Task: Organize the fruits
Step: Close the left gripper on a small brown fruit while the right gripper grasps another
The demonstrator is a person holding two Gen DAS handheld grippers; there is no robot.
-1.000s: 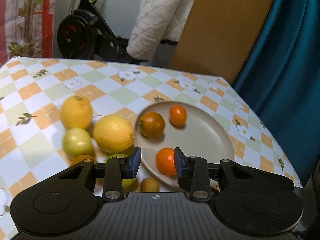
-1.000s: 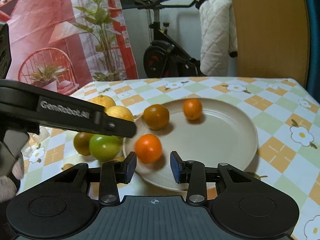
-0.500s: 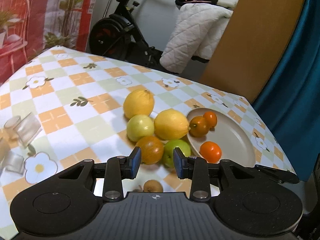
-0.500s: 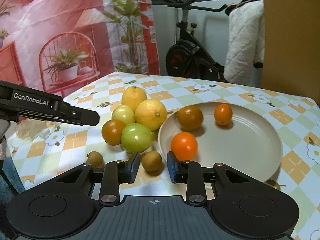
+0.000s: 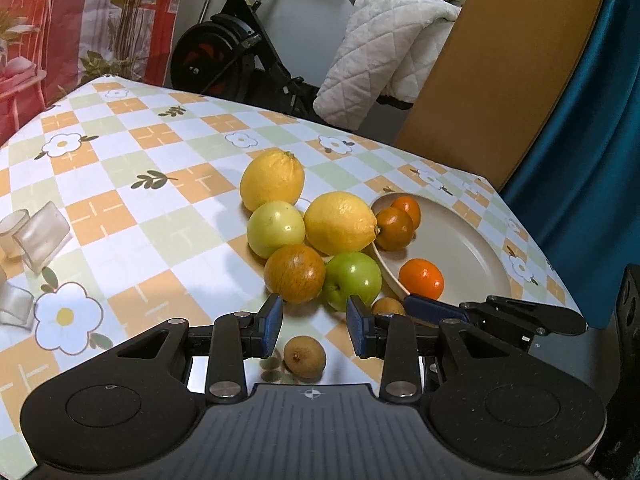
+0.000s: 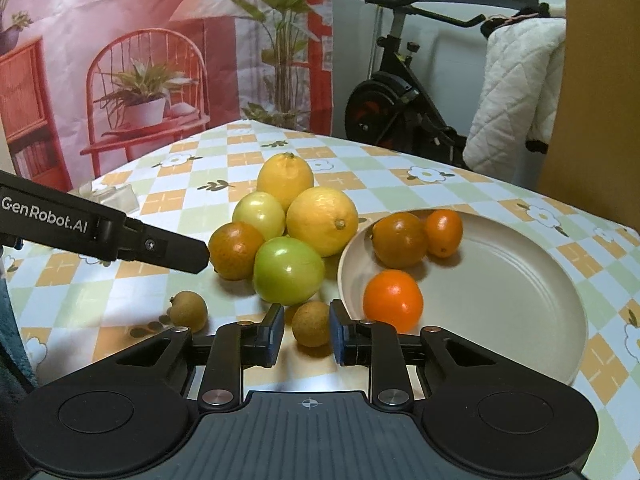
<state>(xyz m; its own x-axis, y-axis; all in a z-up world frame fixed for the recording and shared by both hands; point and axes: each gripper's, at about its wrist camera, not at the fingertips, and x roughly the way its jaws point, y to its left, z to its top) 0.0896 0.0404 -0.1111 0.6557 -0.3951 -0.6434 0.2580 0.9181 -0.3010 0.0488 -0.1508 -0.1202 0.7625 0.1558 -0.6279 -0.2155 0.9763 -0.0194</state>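
Right gripper narrowed around a longan; whether it grips, can't tell. Left gripper narrow, empty, above another longan.

Upper left we see a red printed backdrop of chair and plants; centre, an exercise bike — a white quilted cover draped right; teal curtain far right.

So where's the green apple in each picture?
Left wrist view: the green apple sits just right of middle, above the right fingertip.
Right wrist view: the green apple sits just left of middle, above the left fingertip.
Shared landmark: in both, the beige plate lies right of it.
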